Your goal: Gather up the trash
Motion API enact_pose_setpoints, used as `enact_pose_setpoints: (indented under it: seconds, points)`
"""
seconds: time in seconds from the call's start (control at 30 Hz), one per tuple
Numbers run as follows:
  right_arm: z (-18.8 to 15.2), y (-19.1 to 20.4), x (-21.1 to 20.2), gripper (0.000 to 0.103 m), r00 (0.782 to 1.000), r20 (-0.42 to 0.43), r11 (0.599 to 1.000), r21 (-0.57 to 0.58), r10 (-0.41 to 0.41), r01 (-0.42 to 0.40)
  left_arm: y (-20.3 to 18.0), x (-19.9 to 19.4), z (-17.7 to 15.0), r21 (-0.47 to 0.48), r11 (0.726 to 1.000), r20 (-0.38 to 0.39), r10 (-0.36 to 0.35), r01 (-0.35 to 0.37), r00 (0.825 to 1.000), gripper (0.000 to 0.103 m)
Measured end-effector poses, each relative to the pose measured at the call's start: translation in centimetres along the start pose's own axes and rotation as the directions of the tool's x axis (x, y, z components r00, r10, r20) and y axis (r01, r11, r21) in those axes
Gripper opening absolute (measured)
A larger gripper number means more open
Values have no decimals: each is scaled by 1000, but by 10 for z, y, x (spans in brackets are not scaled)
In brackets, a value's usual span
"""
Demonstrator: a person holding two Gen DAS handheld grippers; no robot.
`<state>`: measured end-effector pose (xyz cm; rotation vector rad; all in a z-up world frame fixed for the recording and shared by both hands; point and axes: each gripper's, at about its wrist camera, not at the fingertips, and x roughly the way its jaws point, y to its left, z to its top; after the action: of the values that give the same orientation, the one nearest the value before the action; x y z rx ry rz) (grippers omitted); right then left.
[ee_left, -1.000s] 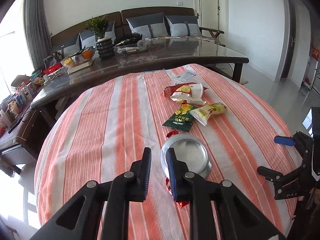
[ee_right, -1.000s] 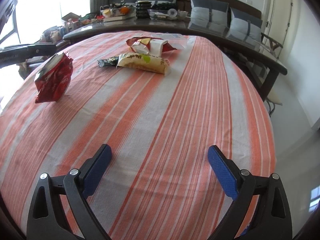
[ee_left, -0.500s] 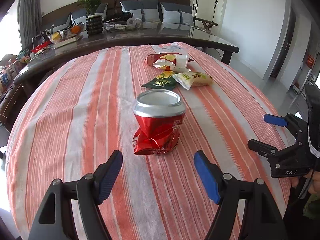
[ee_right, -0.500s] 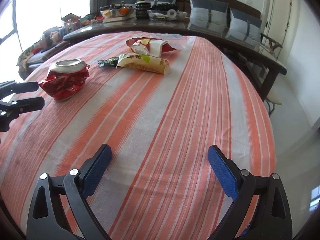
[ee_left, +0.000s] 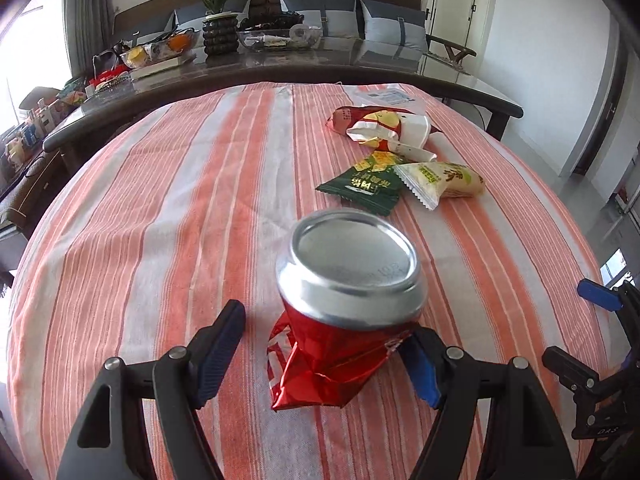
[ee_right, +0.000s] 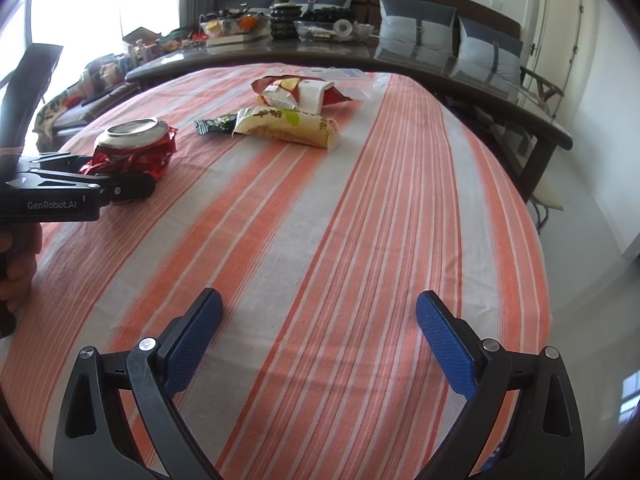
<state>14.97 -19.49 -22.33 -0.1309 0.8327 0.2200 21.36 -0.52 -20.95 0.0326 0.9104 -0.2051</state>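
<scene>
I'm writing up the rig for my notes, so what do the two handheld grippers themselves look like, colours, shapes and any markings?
Both are black plastic frames with triangular cut-outs and silver screws. The left gripper and the right gripper each have two fingers faced with textured blue pads. White lettering "GenRobot.AI" shows on the left gripper's side in the right wrist view. No cables are visible. A bare hand holds it; no sleeve shows.

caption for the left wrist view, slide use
Left gripper, jaws open, straddles a crushed red can standing on the striped tablecloth.
</scene>
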Motion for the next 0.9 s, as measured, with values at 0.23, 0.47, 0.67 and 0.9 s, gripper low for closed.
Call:
enact_pose_setpoints:
  seconds: [0.23,0.47,0.67,0.9]
  points:
    - [0,-1,0,98,1000,-4,1000,5,6,-6,30,-5,-3,-66,997,4,43,-42,999,76]
    - [14,-1,-2,96,999,-47,991,133,12,-6,23,-3,-4,-14,997,-9,72,-72,997,78]
    - [59,-7,21,77,992,-49,947,306,113,-93,24,-3,-4,-17,998,-9,68,-68,998,78]
    - [126,-20,74,87,998,-34,860,511,49,-25,24,-3,-4,-18,998,-9,67,-67,998,78]
